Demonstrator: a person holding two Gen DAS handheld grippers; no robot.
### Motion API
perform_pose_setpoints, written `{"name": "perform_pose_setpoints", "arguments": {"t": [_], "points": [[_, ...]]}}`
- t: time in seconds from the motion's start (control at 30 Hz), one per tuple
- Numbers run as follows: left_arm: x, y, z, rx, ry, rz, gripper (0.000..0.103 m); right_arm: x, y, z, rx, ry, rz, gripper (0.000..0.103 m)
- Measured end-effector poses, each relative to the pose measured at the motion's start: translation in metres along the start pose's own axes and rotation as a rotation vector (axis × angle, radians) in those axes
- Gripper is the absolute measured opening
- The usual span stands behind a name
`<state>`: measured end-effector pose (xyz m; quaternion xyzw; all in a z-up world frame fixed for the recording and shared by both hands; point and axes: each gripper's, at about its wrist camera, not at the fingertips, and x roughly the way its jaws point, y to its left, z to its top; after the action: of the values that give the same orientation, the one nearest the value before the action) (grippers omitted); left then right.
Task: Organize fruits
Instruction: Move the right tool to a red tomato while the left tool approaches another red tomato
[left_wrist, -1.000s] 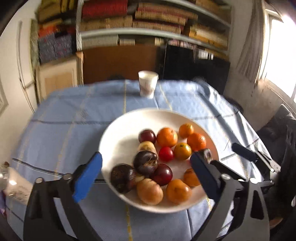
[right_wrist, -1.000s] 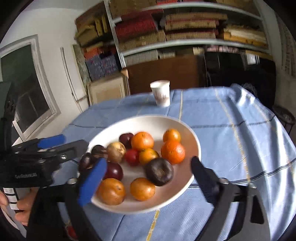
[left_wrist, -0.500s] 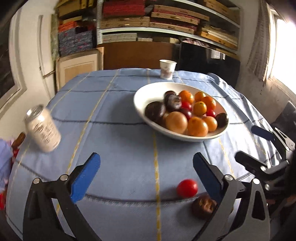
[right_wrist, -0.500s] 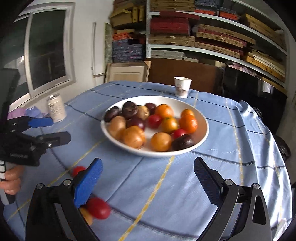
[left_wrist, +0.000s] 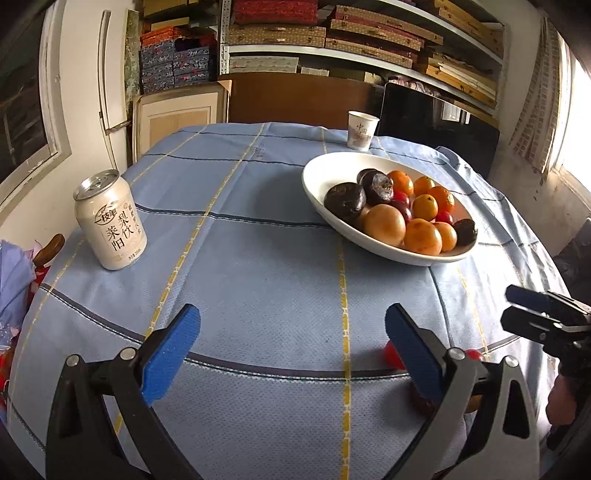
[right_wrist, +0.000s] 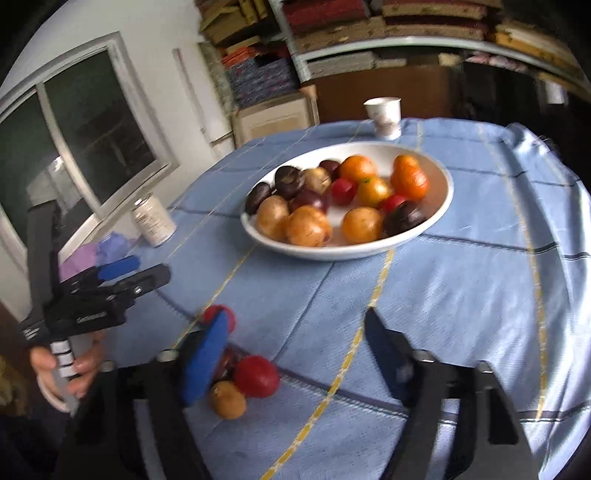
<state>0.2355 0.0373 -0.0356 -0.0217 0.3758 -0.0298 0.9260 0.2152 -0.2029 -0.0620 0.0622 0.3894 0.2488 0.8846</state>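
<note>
Left wrist view: the left gripper (left_wrist: 291, 343) hangs low in the frame with its blue-padded jaws spread wide and nothing between them, above the blue checked tablecloth (left_wrist: 258, 266). The white bowl (left_wrist: 314, 184) sits in the upper right of centre, piled with oranges, dark purple fruit, tan round fruit and small red ones. A pale drink can (left_wrist: 110, 219) stands upright at the left, well apart from the bowl, and a paper cup (left_wrist: 362, 130) stands just beyond the bowl's far rim. At the right edge the right gripper (left_wrist: 532, 314) reaches in; a red fruit (left_wrist: 389, 354) peeks out beside the left gripper's right finger.

In the right wrist view, somewhat blurred, the right gripper (right_wrist: 299, 354) is also released, jaws apart and empty. Loose fruit lies on the cloth at lower left of centre: a red tomato-like fruit (right_wrist: 256, 376), a tan fruit (right_wrist: 228, 404) touching it, a dark one (right_wrist: 228, 363) mostly hidden behind the left finger, and another red one (right_wrist: 231, 314) farther up. The bowl fills the upper centre.
</note>
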Motion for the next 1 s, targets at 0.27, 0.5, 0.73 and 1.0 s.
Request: {"name": "perform_pose_setpoints", "arguments": {"t": [0.27, 0.5, 0.73, 1.0], "points": [[0.000, -0.008, 0.000, 0.032, -0.006, 0.016, 0.099, 0.014, 0.015, -0.011, -0.042, 0.115, 0.098, 0.043], [0.002, -0.010, 0.000, 0.036, 0.000, 0.014, 0.099, 0.018, 0.017, -0.016, -0.028, 0.156, 0.117, 0.040], [0.002, -0.010, 0.000, 0.036, 0.003, 0.014, 0.099, 0.021, 0.012, -0.018, -0.009, 0.174, 0.111, 0.040], [0.006, -0.010, -0.002, 0.036, 0.020, 0.009, 0.099, 0.024, 0.013, -0.019, -0.016, 0.194, 0.110, 0.040]]}}
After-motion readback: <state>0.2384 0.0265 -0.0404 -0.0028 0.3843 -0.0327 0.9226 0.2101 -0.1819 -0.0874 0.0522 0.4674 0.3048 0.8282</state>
